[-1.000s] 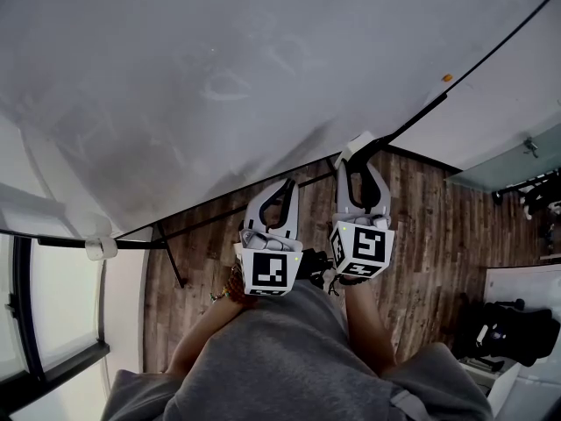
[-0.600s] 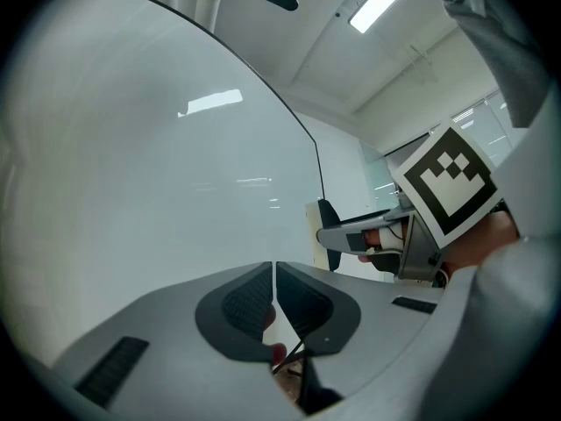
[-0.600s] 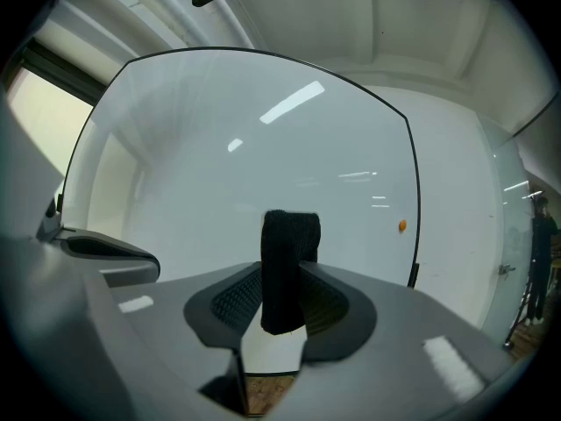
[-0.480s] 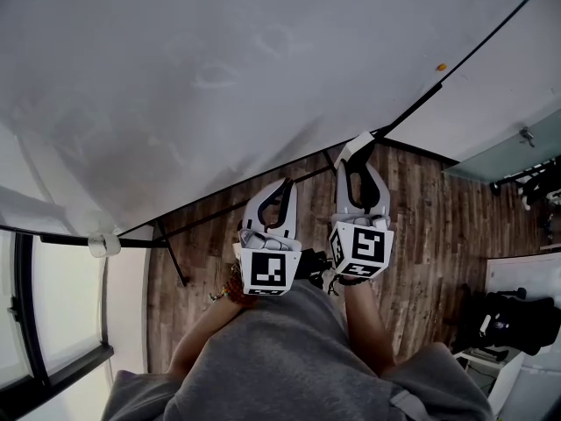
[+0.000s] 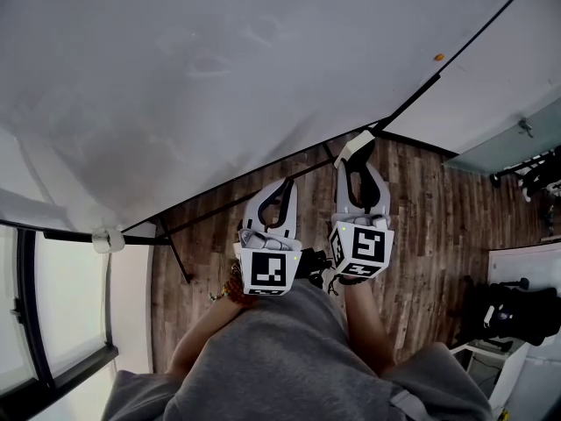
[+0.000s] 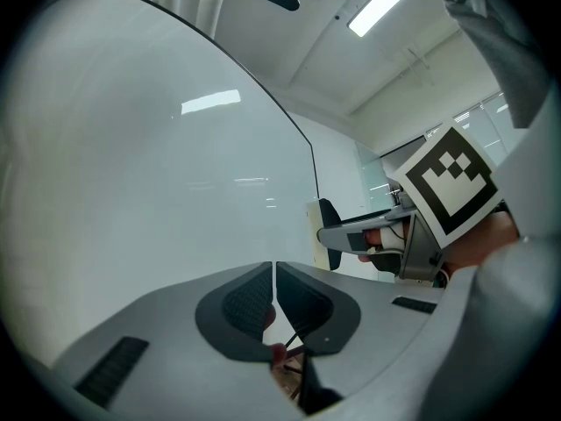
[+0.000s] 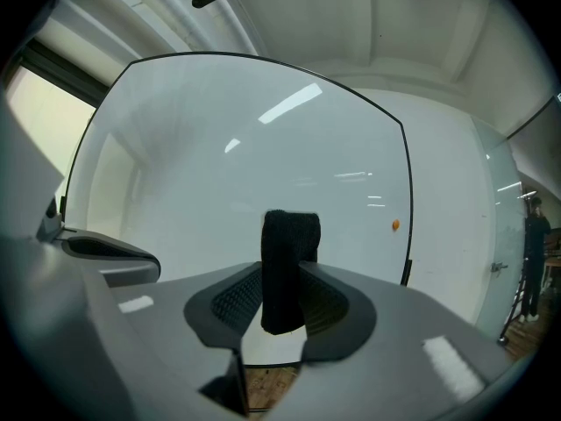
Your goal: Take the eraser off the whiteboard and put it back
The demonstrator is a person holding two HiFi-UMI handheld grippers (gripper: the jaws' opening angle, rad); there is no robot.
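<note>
The right gripper (image 7: 285,303) clamps the eraser (image 7: 289,266) between its pads, the block standing upright and proud of the fingertips. The whiteboard (image 7: 245,165) lies ahead of the fingertips, not touching. Just beside, the left gripper (image 6: 274,295) has its jaws together on nothing. The likely risk is a tilted approach that catches one edge on the board and twists the block out of the pads. A poor seating could also drop it to the wood floor (image 5: 421,226) beneath the fingers. The eraser is a rectangular slab of dark, nubby felt on a pale backing. The board is smooth, glossy and thinly black-framed.
</note>
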